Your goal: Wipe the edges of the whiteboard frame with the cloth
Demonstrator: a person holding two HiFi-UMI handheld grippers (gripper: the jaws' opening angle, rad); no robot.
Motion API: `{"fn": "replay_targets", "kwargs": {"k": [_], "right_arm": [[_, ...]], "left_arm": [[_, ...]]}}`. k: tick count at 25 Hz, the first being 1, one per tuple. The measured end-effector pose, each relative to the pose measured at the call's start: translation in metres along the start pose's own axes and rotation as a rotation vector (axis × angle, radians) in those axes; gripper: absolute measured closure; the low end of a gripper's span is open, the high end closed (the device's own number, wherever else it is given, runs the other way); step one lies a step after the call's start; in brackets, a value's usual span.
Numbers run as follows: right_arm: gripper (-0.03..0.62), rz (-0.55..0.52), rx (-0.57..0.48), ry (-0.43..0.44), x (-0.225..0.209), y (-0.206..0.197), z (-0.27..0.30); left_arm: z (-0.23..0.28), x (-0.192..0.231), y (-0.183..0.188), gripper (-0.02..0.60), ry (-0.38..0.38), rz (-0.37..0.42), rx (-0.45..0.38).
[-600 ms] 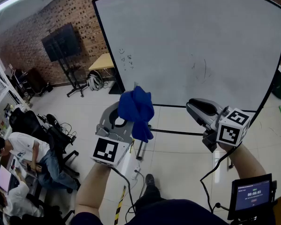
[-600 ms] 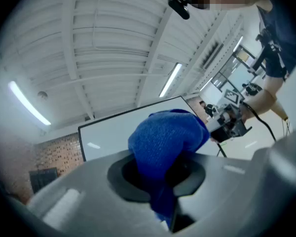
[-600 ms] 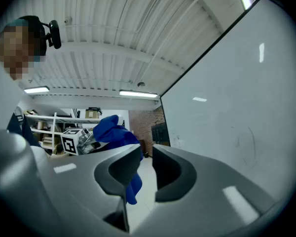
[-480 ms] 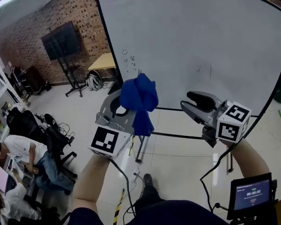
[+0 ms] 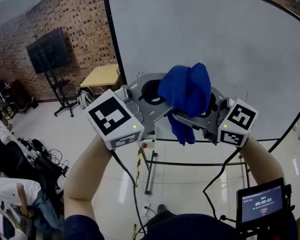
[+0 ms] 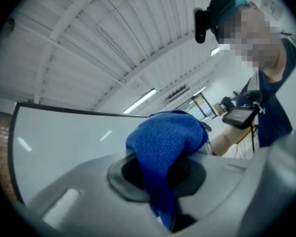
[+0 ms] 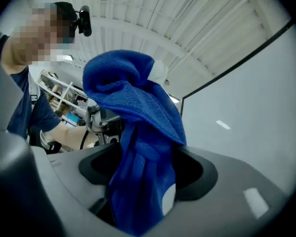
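The blue cloth [image 5: 186, 90] hangs bunched between my two grippers, which face each other in front of the whiteboard [image 5: 215, 34] with its black frame [image 5: 113, 39]. My left gripper [image 5: 162, 101] is shut on the cloth [image 6: 163, 147], pinching its lower fold. My right gripper [image 5: 192, 120] comes in from the right with its jaws spread wide. The cloth [image 7: 133, 132] drapes down through the gap between them, and the pads do not press on it. Both grippers are held up at chest height, apart from the board.
A dark screen on a wheeled stand [image 5: 45, 51] and a wooden table [image 5: 102, 75] stand at the left by the brick wall. The whiteboard's stand legs [image 5: 150, 169] are below my grippers. A seated person [image 5: 10, 194] is at lower left. A timer display [image 5: 260, 204] sits at lower right.
Both grippers have risen and swung toward each other. The cloth, held by the left gripper alone before, now lies between the right gripper's open jaws too.
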State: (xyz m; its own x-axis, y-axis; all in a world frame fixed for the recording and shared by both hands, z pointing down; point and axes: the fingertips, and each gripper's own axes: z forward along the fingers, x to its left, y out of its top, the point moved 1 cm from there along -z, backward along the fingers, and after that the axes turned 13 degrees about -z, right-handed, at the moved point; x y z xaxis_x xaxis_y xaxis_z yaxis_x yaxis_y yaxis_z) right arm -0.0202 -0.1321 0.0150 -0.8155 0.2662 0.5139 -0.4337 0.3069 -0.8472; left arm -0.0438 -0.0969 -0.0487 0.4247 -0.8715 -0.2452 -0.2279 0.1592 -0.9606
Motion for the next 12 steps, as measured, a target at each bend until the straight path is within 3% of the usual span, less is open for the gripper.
{"fn": "replay_targets", "kwargs": {"k": [1,2,3,5,7,9,12], "right_arm": [[0.299,-0.031,0.005,-0.011,-0.010,-0.006,0.010],[0.441,-0.056,0.019,-0.024,-0.024,-0.016,0.023],[0.528,-0.063,0.042,-0.037,-0.040,-0.027,0.037],[0.528,-0.048,0.088,-0.081,-0.075,-0.041,0.056],[0.530,-0.039,0.102,-0.142,-0.100,-0.032,0.057],[0.530,-0.054,0.081,-0.150,-0.107,-0.011,0.056],[0.530,-0.147,0.030,-0.080,-0.089,0.015,0.062]], "left_arm": [[0.001,0.010,-0.001,0.526,-0.045,0.013,0.004],[-0.002,0.025,-0.007,0.526,-0.079,0.038,0.011],[-0.009,0.042,-0.017,0.513,-0.102,0.084,0.036],[-0.031,0.067,-0.046,0.398,-0.133,0.222,0.163],[-0.058,0.077,-0.075,0.290,-0.133,0.282,0.297],[-0.076,0.086,-0.082,0.258,-0.083,0.193,0.308],[-0.075,0.097,-0.064,0.208,-0.018,-0.035,0.185]]}}
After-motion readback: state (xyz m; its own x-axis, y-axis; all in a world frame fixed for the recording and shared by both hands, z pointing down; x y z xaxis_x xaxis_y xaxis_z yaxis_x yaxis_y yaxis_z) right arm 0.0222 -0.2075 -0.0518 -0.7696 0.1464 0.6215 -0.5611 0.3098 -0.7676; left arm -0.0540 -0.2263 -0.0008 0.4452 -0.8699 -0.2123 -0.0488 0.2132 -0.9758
